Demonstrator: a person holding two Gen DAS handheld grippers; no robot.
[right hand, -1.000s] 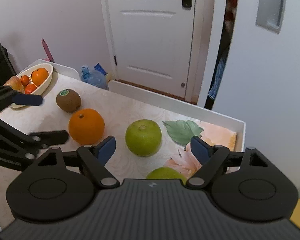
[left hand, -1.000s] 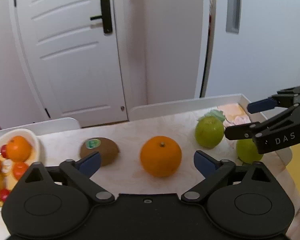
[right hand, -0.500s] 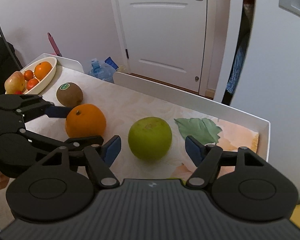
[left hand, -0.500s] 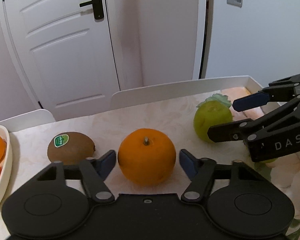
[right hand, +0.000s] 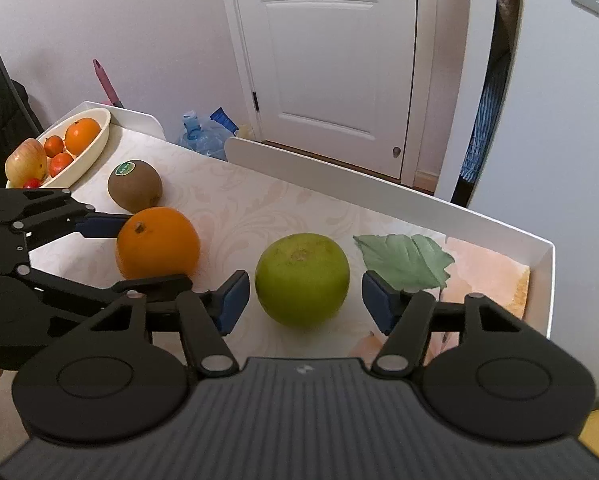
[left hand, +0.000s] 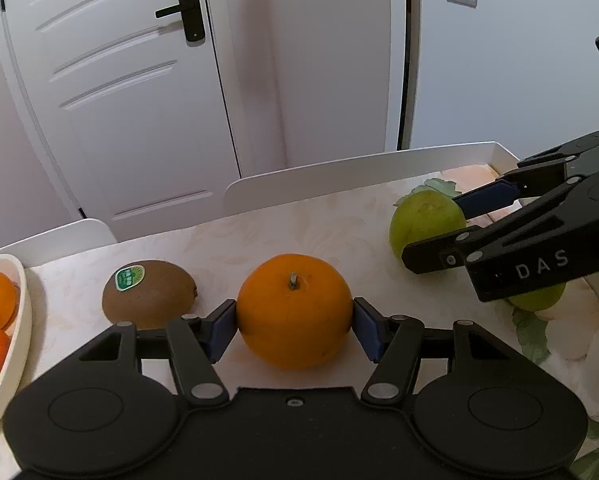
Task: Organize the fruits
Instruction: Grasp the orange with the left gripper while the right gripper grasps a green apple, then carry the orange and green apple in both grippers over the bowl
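Observation:
An orange (left hand: 294, 310) sits on the table between the blue pads of my left gripper (left hand: 295, 326), which touch both its sides; it also shows in the right wrist view (right hand: 158, 242). A green round fruit (right hand: 302, 278) sits between the fingers of my right gripper (right hand: 304, 300), with gaps on both sides; it also shows in the left wrist view (left hand: 425, 222). A kiwi (left hand: 148, 294) with a green sticker lies left of the orange. A second green fruit (left hand: 537, 298) is partly hidden behind the right gripper.
A cream oval bowl (right hand: 93, 148) with oranges, small red fruits and an apple stands at the table's left end. The white raised rim (right hand: 419, 196) runs along the far edge. A water bottle (right hand: 199, 140) and white door lie beyond.
My left gripper has moved forward and closed onto the orange. My right gripper has moved forward so the green fruit now sits between its open fingers.

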